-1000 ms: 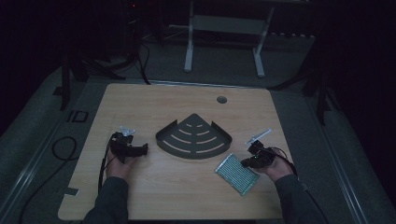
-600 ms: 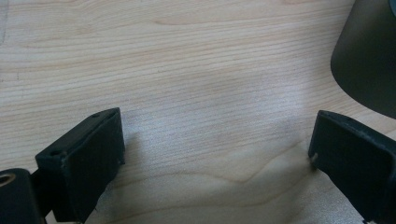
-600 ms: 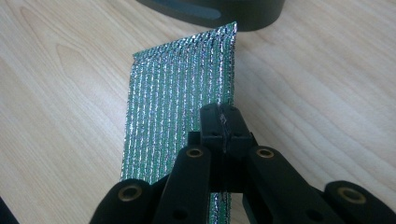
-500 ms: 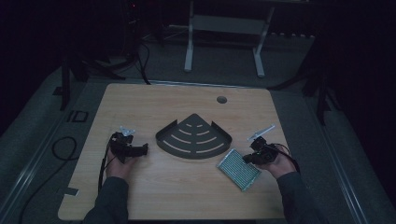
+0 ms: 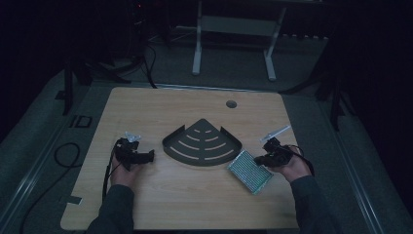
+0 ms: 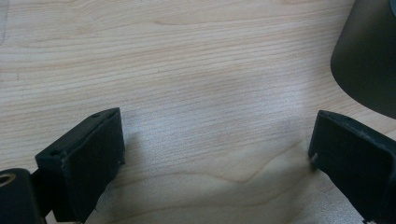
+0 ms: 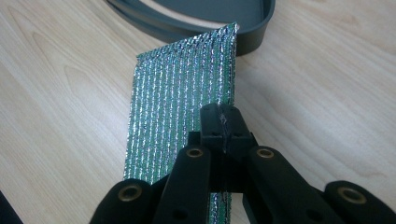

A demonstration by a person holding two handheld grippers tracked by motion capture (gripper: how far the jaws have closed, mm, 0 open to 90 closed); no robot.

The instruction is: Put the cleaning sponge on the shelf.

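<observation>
A silver-green ribbed foil sheet (image 5: 248,171) lies on the wooden table right of centre, and its far corner touches the dark fan-shaped slotted tray (image 5: 202,129). My right gripper (image 5: 261,159) is shut on the sheet's right edge. In the right gripper view the jaws (image 7: 223,122) pinch the sheet (image 7: 182,88), with the tray's rim (image 7: 252,32) just beyond it. My left gripper (image 5: 147,156) rests left of the tray, open. In the left gripper view its jaws (image 6: 215,154) stand wide apart over bare wood, and the tray's edge (image 6: 369,56) shows at the upper right.
A round cable hole (image 5: 231,104) sits near the table's far edge. A black cable (image 5: 63,151) loops on the floor at the left. A white desk frame (image 5: 234,29) stands beyond the table.
My right gripper and the foil sheet have shifted a little away from me, toward the tray. The left gripper has not moved.
</observation>
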